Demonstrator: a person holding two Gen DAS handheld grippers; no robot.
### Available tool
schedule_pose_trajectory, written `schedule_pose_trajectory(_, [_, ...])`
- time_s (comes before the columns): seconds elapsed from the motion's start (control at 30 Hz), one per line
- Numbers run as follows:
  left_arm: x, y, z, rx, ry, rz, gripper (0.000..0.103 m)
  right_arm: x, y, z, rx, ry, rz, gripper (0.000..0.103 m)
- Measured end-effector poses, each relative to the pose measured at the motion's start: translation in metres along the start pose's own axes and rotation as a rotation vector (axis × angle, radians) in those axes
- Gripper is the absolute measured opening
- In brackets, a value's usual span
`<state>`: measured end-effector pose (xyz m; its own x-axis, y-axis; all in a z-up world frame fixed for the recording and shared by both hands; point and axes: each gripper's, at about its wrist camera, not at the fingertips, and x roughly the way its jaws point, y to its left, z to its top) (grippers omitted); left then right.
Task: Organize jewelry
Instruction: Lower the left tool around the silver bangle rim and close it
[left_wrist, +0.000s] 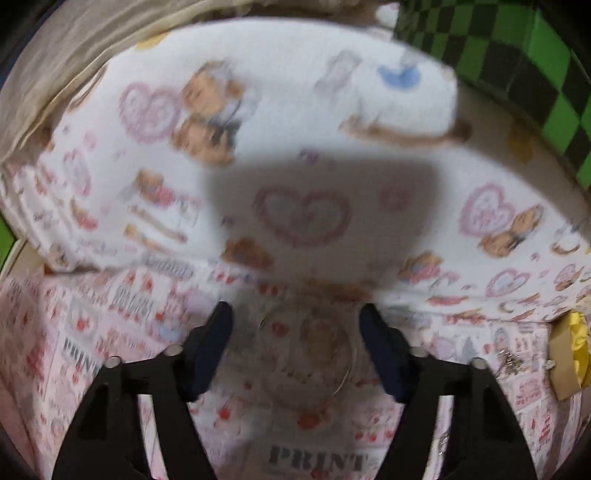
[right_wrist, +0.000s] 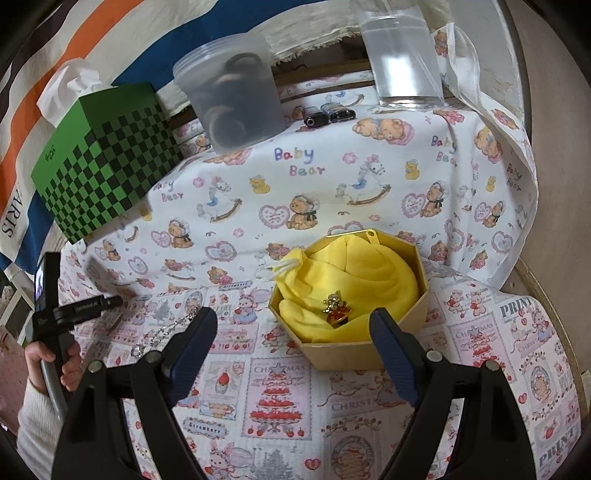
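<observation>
Bangle (left_wrist: 314, 350), a thin wire one, lies on the printed cloth (left_wrist: 110, 369) between the left gripper (left_wrist: 295, 325)'s wide, empty jaws; pickup looks next, so they need closing. Right gripper (right_wrist: 293, 325) hangs wide, empty, by the gold box (right_wrist: 351, 358).

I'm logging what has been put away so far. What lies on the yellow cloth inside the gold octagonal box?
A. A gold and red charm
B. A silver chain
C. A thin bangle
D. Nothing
A: a small gold and red charm rests on the yellow cloth inside the gold octagonal box, seen from the right wrist.
</observation>
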<state>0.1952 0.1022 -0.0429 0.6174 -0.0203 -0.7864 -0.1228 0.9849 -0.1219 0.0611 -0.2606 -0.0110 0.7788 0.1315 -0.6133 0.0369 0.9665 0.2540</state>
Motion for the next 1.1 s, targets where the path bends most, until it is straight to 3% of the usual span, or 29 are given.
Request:
schedule_pose_trajectory(0.07, [0.002, -0.002, 0.004, 0.019, 0.02, -0.061, 0.062, 0.0, -0.001, 0.0, -0.003, -0.003, -0.007, 0.083])
schedule_pose_trajectory(0.13, [0.008, -0.006, 0.004, 0.052, 0.059, -0.099, 0.054, 0.0, -0.003, 0.001, 0.003, -0.003, -0.008, 0.083])
schedule_pose_trajectory(0.47, [-0.009, -0.012, -0.008, 0.12, 0.114, -0.007, 0.034, -0.002, -0.004, 0.003, 0.016, 0.0, -0.003, 0.083])
schedule_pose_trajectory(0.6, [-0.024, -0.023, -0.026, 0.193, 0.131, 0.001, 0.013, -0.003, -0.004, 0.003, 0.009, -0.003, -0.012, 0.083])
schedule_pose_trajectory(0.7, [-0.036, -0.035, -0.04, 0.263, 0.103, 0.014, 0.005, -0.002, -0.007, 0.003, 0.016, -0.002, -0.017, 0.083])
schedule_pose_trajectory(0.83, [-0.045, -0.063, -0.048, 0.28, 0.085, 0.045, 0.002, 0.0, -0.011, 0.004, 0.03, 0.0, -0.026, 0.083])
schedule_pose_trajectory(0.9, [-0.058, -0.069, -0.049, 0.238, 0.088, 0.009, 0.002, 0.0, -0.014, 0.005, 0.044, 0.001, -0.026, 0.083])
schedule_pose_trajectory(1.1, [-0.114, -0.094, -0.06, 0.245, 0.026, -0.107, 0.002, -0.001, -0.018, 0.006, 0.071, 0.004, -0.015, 0.083])
